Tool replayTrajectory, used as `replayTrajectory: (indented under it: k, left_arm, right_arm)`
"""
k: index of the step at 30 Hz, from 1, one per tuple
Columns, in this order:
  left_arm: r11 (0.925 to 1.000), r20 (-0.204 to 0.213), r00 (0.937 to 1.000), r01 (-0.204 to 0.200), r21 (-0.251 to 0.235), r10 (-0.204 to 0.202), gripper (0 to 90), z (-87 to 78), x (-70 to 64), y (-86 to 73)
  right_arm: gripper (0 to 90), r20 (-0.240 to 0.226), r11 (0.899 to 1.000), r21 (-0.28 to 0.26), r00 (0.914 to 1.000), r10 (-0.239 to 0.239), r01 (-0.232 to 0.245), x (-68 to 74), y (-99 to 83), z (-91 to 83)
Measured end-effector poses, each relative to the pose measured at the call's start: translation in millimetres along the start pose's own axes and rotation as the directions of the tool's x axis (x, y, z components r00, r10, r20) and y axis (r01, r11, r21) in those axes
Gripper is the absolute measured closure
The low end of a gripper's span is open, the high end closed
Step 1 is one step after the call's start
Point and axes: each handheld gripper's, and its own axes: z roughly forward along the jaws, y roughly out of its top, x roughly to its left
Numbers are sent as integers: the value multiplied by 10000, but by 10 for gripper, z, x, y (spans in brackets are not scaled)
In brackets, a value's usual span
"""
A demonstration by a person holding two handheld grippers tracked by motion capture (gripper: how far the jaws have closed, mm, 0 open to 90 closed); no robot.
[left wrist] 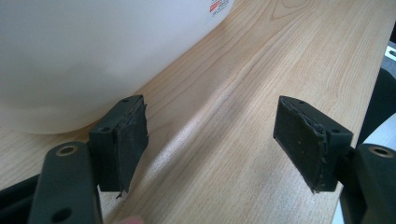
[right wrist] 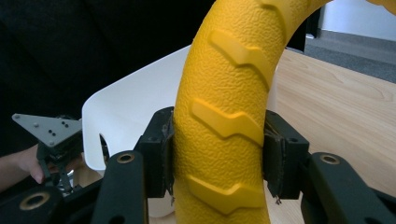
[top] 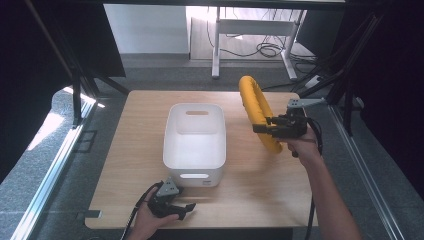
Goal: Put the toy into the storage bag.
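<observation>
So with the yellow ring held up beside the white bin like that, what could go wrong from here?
1. The right gripper pinches the yellow ring only at one spot on its lower arc, so the ring may swing or slip in the jaws.
2. The ring looks about as long as the white bin is wide, so it could catch the rim.
3. The left gripper rests open beside the bin without holding it, so a bump may shift it.
</observation>
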Motion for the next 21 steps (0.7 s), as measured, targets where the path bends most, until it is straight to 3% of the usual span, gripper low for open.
replayTrajectory:
  k: [21]
  left_arm:
    - [10000,-11,10000,-51,31,51,261,4,-3,3]
  right_arm:
    - [516,-358,9965,-610,9976,-591,568,271,82,-38]
